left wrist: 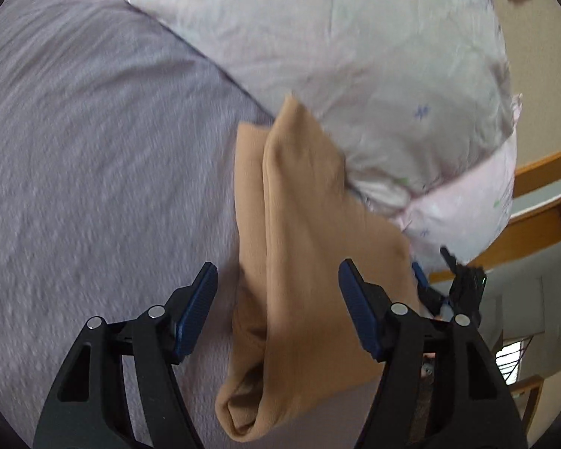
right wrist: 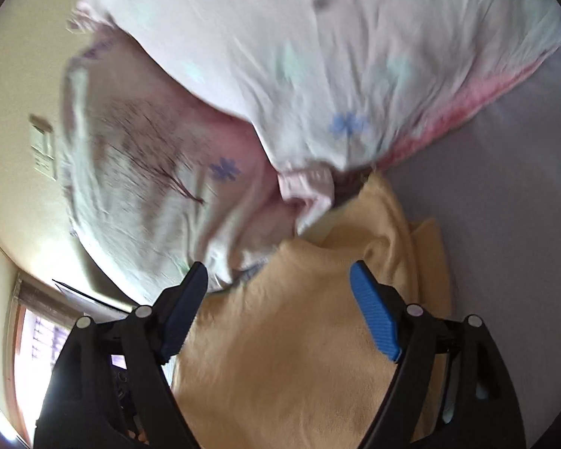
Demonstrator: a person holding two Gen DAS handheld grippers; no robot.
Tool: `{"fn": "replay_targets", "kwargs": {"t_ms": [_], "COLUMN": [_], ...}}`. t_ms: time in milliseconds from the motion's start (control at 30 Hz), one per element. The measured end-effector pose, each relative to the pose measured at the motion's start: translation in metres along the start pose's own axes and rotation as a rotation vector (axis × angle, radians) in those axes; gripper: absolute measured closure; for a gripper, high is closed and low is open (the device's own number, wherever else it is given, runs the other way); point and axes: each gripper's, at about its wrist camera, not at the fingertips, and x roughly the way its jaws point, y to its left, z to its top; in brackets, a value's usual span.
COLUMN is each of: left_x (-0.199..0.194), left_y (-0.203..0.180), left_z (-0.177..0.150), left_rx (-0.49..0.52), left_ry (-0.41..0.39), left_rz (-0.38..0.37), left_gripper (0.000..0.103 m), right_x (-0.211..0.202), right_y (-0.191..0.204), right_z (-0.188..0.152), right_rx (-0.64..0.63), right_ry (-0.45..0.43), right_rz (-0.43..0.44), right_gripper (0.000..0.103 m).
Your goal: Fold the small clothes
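Underneath everything, a grey bedsheet, wide and faintly ribbed, filling the left of the left wrist view. Next in size, a pale floral quilt bunched on the sheet, printed with green and blue flowers, pink at its hem. Then a tan garment, folded lengthwise on the sheet, far end touching the quilt, near end rolled over at the bottom of the view. Left gripper held above the garment with blue pads spread wide apart, clamped on nothing. Right gripper likewise spread apart over the same tan cloth, empty. Beyond the bed, a wooden frame. No brand, label or legible writing anywhere; frames blurred.
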Motion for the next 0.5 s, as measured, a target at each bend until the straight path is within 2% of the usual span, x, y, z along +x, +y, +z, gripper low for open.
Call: {"fn": "replay_targets", "kwargs": {"t_ms": [33, 67, 100, 133, 167, 200, 233, 400, 500], "left_x": [0.003, 0.005, 0.006, 0.01, 0.011, 0.017, 0.021, 0.025, 0.019], "left_y": [-0.004, -0.009, -0.012, -0.017, -0.019, -0.025, -0.031, -0.03, -0.024], "left_z": [-0.002, -0.005, -0.002, -0.002, -0.003, -0.004, -0.005, -0.005, -0.01], "left_rx": [0.016, 0.042, 0.053, 0.061, 0.06, 0.058, 0.06, 0.034, 0.003], "left_ry": [0.01, 0.013, 0.014, 0.02, 0.027, 0.032, 0.036, 0.057, 0.063], "left_rz": [0.008, 0.025, 0.038, 0.042, 0.038, 0.031, 0.024, -0.018, -0.026], "left_gripper": [0.036, 0.036, 0.036, 0.036, 0.036, 0.036, 0.036, 0.036, 0.046], "right_x": [0.008, 0.012, 0.01, 0.006, -0.005, -0.011, -0.017, -0.046, -0.057], "right_y": [-0.001, 0.0, -0.002, -0.002, -0.002, 0.001, 0.005, 0.024, 0.028], "right_z": [0.002, 0.005, 0.006, 0.006, 0.004, 0.001, -0.003, -0.033, -0.045], "right_rx": [-0.014, -0.031, -0.029, -0.019, -0.004, -0.013, -0.031, -0.127, -0.146], "right_ry": [0.017, -0.005, -0.04, -0.072, -0.11, -0.127, -0.138, -0.113, -0.1], "right_rz": [-0.059, -0.185, -0.236, -0.25, -0.232, -0.22, -0.215, -0.136, -0.102], "right_gripper": [0.025, 0.032, 0.037, 0.037, 0.034, 0.023, 0.019, 0.013, 0.012]}}
